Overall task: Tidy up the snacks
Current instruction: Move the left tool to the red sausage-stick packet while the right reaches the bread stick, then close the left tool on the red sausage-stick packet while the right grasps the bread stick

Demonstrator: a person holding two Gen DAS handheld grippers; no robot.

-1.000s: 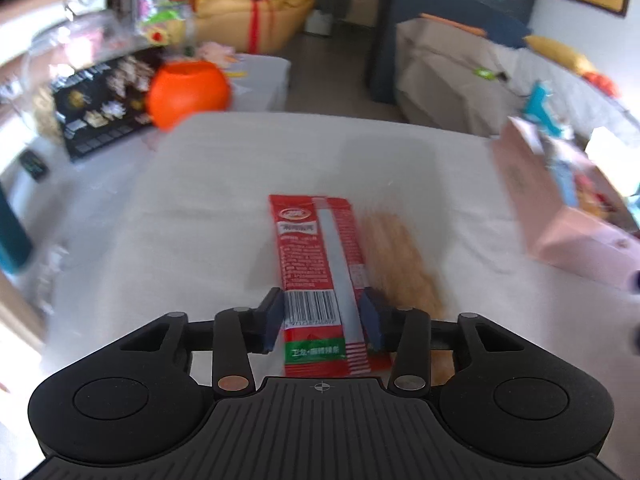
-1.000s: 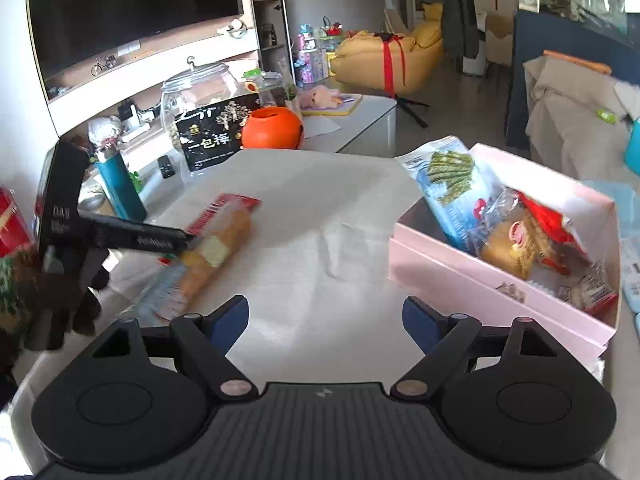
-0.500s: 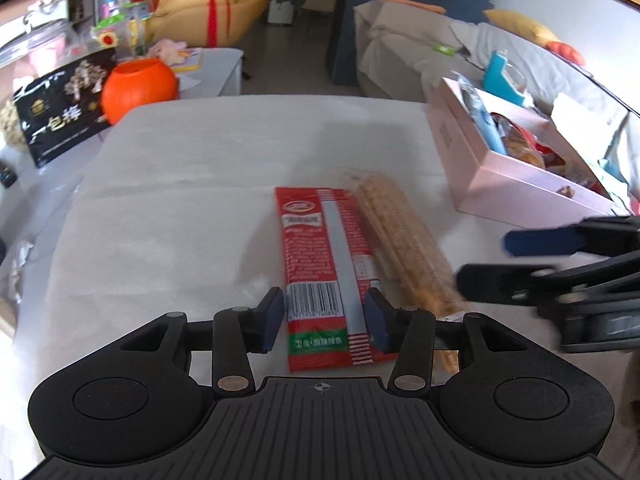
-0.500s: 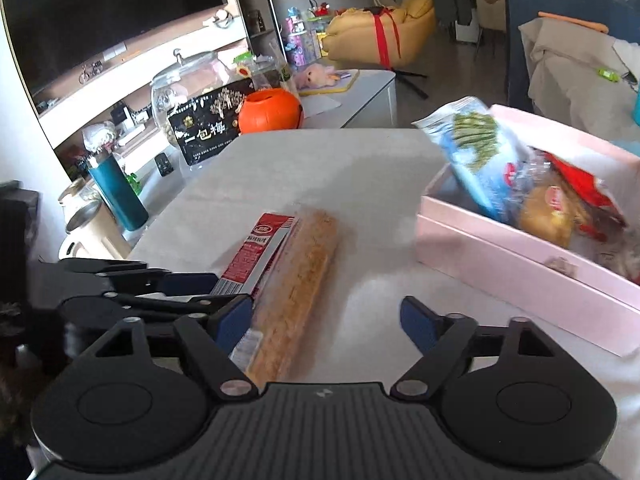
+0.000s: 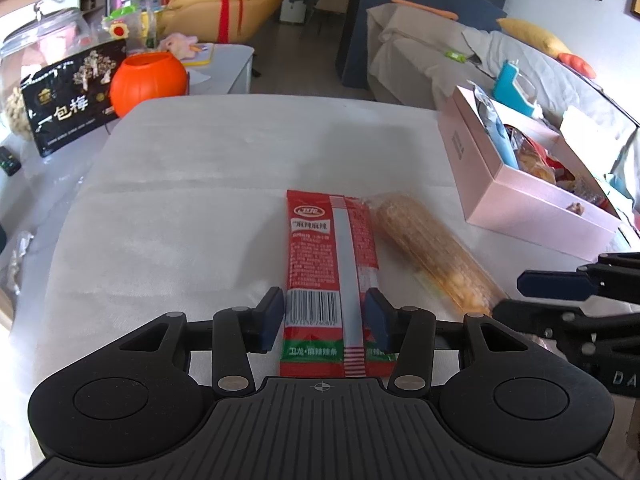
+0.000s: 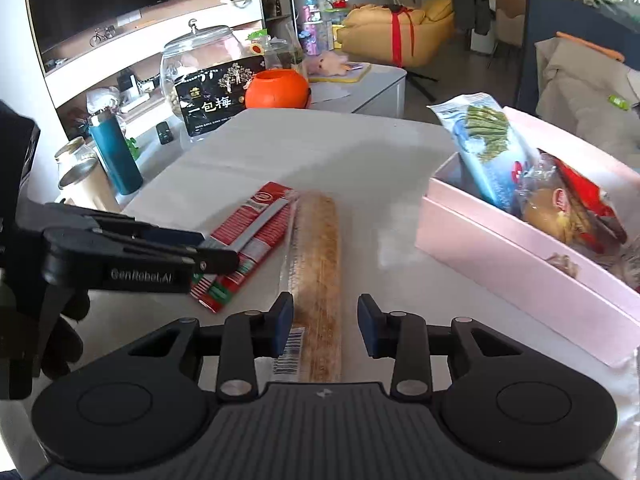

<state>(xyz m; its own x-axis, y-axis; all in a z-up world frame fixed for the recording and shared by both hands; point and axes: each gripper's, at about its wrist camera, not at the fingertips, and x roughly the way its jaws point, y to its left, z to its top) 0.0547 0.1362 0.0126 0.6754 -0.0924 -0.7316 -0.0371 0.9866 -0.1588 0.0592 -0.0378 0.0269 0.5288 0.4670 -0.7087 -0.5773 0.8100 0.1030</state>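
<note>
A long red snack packet (image 5: 332, 268) lies flat on the white table; it also shows in the right wrist view (image 6: 250, 240). My left gripper (image 5: 325, 318) has its jaws on both sides of the packet's near end, touching its edges. A long clear-wrapped biscuit stick (image 5: 430, 252) lies right beside it, seen too in the right wrist view (image 6: 320, 280). My right gripper (image 6: 325, 326) is open and straddles the stick's near end with gaps on both sides. A pink box (image 6: 520, 252) with several snacks stands at the right, also in the left wrist view (image 5: 520, 196).
An orange pumpkin-shaped pot (image 5: 148, 80) and a black snack bag (image 5: 68, 100) stand past the table's far left corner. A teal bottle (image 6: 116, 152) and a glass jar (image 6: 200, 60) are on the left. A sofa (image 5: 480, 60) lies behind the box.
My right gripper has swung left and come down over the biscuit stick, its jaws narrowing around it. My left gripper has stayed at the red packet's near end.
</note>
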